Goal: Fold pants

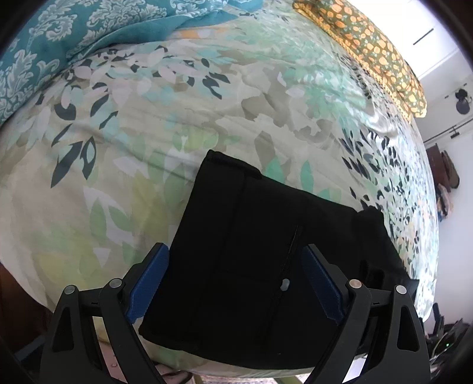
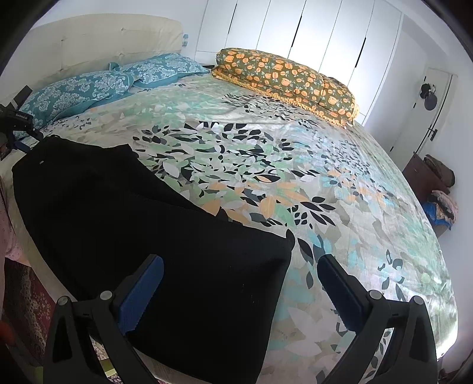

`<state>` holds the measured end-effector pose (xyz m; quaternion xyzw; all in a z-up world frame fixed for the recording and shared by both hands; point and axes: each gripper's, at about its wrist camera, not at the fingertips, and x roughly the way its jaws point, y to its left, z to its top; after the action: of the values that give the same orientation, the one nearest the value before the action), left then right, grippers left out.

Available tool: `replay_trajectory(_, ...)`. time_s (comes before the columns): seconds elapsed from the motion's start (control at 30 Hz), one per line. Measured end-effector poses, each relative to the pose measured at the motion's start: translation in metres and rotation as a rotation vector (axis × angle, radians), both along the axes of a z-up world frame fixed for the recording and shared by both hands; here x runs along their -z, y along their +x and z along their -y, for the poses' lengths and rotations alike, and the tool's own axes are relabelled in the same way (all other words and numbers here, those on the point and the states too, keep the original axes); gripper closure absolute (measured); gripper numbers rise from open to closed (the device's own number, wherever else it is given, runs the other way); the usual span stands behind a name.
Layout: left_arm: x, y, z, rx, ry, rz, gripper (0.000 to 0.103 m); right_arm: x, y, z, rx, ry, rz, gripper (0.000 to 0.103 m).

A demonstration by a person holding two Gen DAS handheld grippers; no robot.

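The black pants (image 2: 124, 212) lie flat along the near edge of the bed, running from the far left to the lower middle of the right wrist view. My right gripper (image 2: 241, 263) hovers open over their near end, its left finger above the cloth and its right finger above the bedspread. In the left wrist view the pants (image 1: 236, 251) show the fly, its zipper and a small button (image 1: 285, 283). My left gripper (image 1: 235, 254) points steeply down over this part, open, with nothing pinched between the blue pads (image 1: 147, 283). The left gripper (image 2: 17, 124) also shows at the far left of the right wrist view.
A leaf-patterned bedspread (image 2: 295, 177) covers the bed. Teal pillows (image 2: 88, 88) lie by the cream headboard (image 2: 97, 38). A folded orange-flowered quilt (image 2: 289, 79) lies at the far side. White wardrobes (image 2: 295, 26) line the wall. A low wooden unit (image 2: 425, 177) with clothes stands at the right, and a patterned rug (image 2: 26, 295) lies below the bed's edge.
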<state>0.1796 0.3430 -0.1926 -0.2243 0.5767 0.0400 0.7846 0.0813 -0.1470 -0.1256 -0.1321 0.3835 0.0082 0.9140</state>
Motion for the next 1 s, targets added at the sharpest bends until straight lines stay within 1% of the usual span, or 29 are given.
replay_trajectory(0.13,0.007,0.009,0.002,0.000,0.033,-0.019,0.011,0.001,0.001,0.001,0.008,0.010,-0.006,0.000)
replay_trajectory(0.23,0.016,0.016,-0.002,-0.027,0.071,-0.033,0.011,0.001,0.001,0.000,0.004,0.004,-0.009,0.000)
replay_trajectory(0.3,0.030,0.019,-0.004,-0.036,0.054,-0.070,0.011,0.002,0.001,0.000,0.002,0.001,-0.012,0.000)
replay_trajectory(0.37,0.039,0.020,-0.004,-0.038,0.005,-0.082,0.011,0.003,0.001,-0.001,0.002,0.003,-0.017,0.000)
replay_trajectory(0.4,0.039,0.019,-0.003,-0.037,-0.003,-0.080,0.012,0.003,0.001,-0.001,0.003,0.004,-0.020,0.000)
replay_trajectory(0.43,0.037,0.018,-0.001,-0.033,0.000,-0.067,0.019,0.004,0.001,-0.001,0.005,0.006,-0.023,0.000)
replay_trajectory(0.47,0.035,0.018,0.001,-0.024,-0.007,-0.059,0.031,0.004,0.002,-0.001,0.007,0.007,-0.025,0.000)
replay_trajectory(0.5,0.033,0.017,0.004,-0.015,-0.011,-0.053,0.036,0.004,0.002,-0.001,0.009,0.009,-0.028,0.000)
replay_trajectory(0.53,0.030,0.015,0.005,-0.009,0.001,-0.048,0.050,0.005,0.003,0.000,0.012,0.010,-0.031,0.000)
replay_trajectory(0.57,0.026,0.013,0.007,0.001,0.019,-0.039,0.065,0.005,0.004,0.000,0.015,0.012,-0.032,0.000)
replay_trajectory(0.6,0.022,0.010,0.008,0.004,0.034,-0.027,0.072,0.005,0.004,0.000,0.018,0.013,-0.032,0.000)
replay_trajectory(0.63,0.013,0.006,0.008,0.005,0.033,-0.003,0.083,0.004,0.004,0.001,0.022,0.014,-0.031,0.000)
replay_trajectory(0.67,0.005,0.002,0.008,0.007,0.016,0.017,0.087,0.004,0.004,0.002,0.026,0.017,-0.029,0.000)
replay_trajectory(0.73,-0.016,-0.006,0.010,0.000,-0.024,0.068,0.088,0.003,0.003,0.005,0.034,0.027,-0.026,0.000)
replay_trajectory(0.8,-0.047,-0.016,0.022,0.003,-0.097,0.136,0.089,0.002,0.003,0.008,0.046,0.043,-0.029,0.000)
replay_trajectory(0.83,-0.057,-0.019,0.027,0.008,-0.121,0.155,0.089,0.002,0.004,0.010,0.055,0.055,-0.033,0.000)
replay_trajectory(0.9,-0.085,-0.024,0.053,0.039,-0.173,0.203,0.090,0.002,0.006,0.015,0.075,0.079,-0.041,0.000)
replay_trajectory(1.0,-0.111,-0.026,0.099,0.108,-0.198,0.251,0.090,0.001,0.007,0.021,0.102,0.104,-0.039,0.000)
